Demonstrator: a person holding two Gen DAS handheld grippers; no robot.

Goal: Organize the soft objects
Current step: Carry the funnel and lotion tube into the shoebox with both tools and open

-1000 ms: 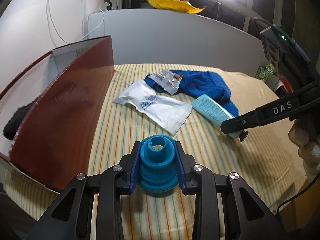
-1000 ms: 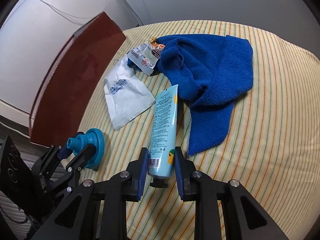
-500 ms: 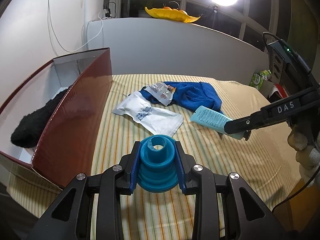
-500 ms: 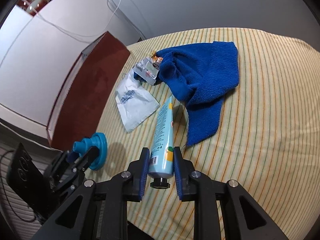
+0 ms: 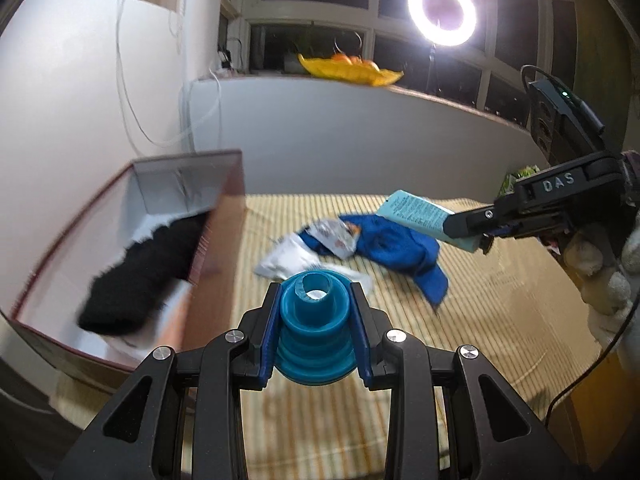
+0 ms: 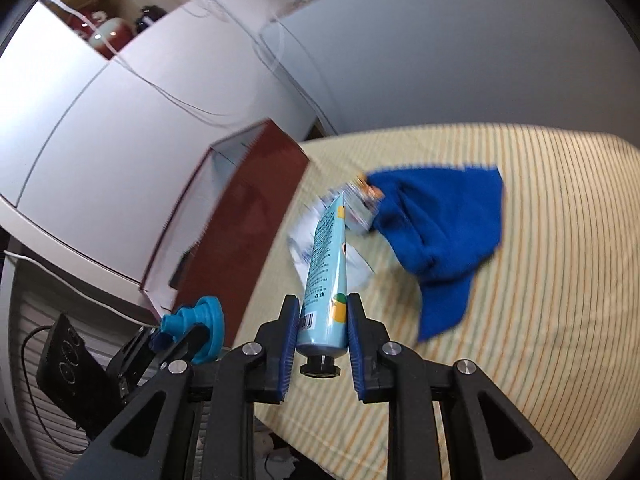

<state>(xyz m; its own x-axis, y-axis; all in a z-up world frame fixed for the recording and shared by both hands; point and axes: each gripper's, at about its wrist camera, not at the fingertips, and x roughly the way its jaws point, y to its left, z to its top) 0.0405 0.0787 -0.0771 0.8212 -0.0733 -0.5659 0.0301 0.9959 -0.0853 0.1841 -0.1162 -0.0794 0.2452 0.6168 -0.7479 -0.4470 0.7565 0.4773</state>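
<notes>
My left gripper (image 5: 315, 334) is shut on a blue ribbed rubber cup (image 5: 315, 336) and holds it above the striped bed, beside the brown box (image 5: 218, 264). It also shows in the right wrist view (image 6: 200, 330). My right gripper (image 6: 323, 330) is shut on a light-blue tube (image 6: 326, 276), lifted off the bed; the tube also shows in the left wrist view (image 5: 424, 216). A blue towel (image 6: 444, 220), a white pouch (image 5: 280, 258) and a small foil packet (image 5: 334, 236) lie on the bed. A black fuzzy item (image 5: 144, 268) lies inside the box.
The open box stands along the bed's left edge by a white wall (image 5: 80, 120). A grey headboard (image 5: 360, 140) runs behind the bed (image 5: 500, 300). A ring light (image 5: 442, 10) and a yellow dish (image 5: 348, 68) are on the sill behind.
Both grippers have risen with their objects. The tube is off the bed now. The left gripper's view now looks down into the box at the black item.
</notes>
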